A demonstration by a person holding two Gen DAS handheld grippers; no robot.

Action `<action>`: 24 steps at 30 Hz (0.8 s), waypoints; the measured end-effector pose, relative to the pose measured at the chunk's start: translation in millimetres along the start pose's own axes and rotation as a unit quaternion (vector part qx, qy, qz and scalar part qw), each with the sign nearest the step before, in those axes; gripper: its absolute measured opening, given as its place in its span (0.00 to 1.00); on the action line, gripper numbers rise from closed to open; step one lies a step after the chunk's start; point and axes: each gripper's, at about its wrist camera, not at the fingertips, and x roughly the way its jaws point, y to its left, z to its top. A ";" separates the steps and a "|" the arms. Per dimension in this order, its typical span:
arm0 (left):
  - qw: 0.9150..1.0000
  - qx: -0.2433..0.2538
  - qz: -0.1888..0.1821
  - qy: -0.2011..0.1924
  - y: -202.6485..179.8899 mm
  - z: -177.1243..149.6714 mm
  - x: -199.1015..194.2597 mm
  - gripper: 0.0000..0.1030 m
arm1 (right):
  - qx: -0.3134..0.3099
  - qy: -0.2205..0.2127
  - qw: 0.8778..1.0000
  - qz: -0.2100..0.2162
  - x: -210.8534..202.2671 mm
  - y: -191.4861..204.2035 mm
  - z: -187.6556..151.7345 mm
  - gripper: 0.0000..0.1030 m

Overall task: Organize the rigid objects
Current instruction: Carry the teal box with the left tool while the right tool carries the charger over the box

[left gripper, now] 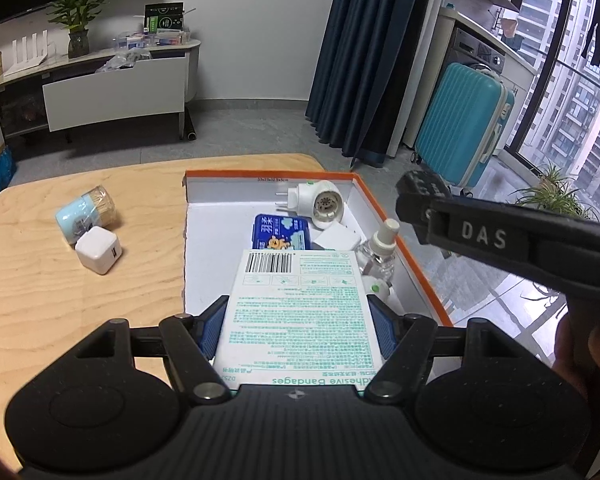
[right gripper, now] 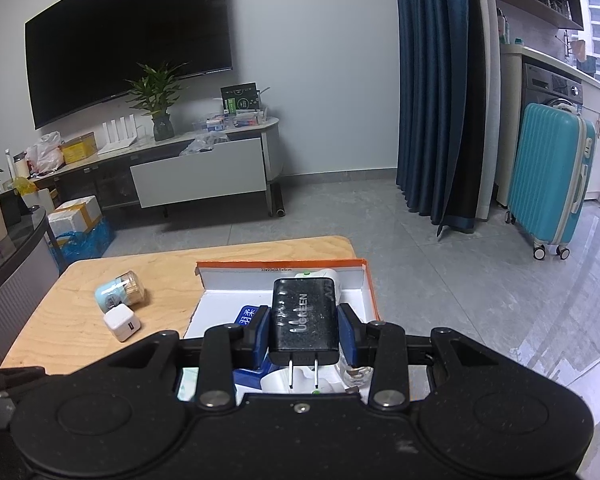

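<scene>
Blue pads of our left gripper (left gripper: 298,322) clamp the white bandage box (left gripper: 298,308) above the near end of the orange-rimmed tray (left gripper: 404,248). Our right gripper (right gripper: 304,330) is clenched on the black charger (right gripper: 303,316), prongs toward camera, also over the tray. White cube charger (left gripper: 99,254) and toothpick jar (left gripper: 86,212) touch on the wooden table (left gripper: 80,304), left of the tray.

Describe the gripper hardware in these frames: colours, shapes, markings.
Both are matte black plastic. The left gripper and right gripper have ribbed blue pads, linkage arms with silver pivot pins and two round discs on the body. The right gripper's side reads "DAS". No cables or sleeves show.
</scene>
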 end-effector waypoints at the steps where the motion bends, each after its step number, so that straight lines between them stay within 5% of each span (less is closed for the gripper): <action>1: 1.000 0.001 0.001 -0.001 0.0 1.8 1.0 0.69 | 0.001 0.000 1.000 0.000 1.0 -1.5 1.6 0.43; 24: 1.000 0.019 -0.009 0.008 -13.4 28.6 31.9 0.69 | 0.017 0.020 1.000 0.008 41.6 -22.0 22.5 0.43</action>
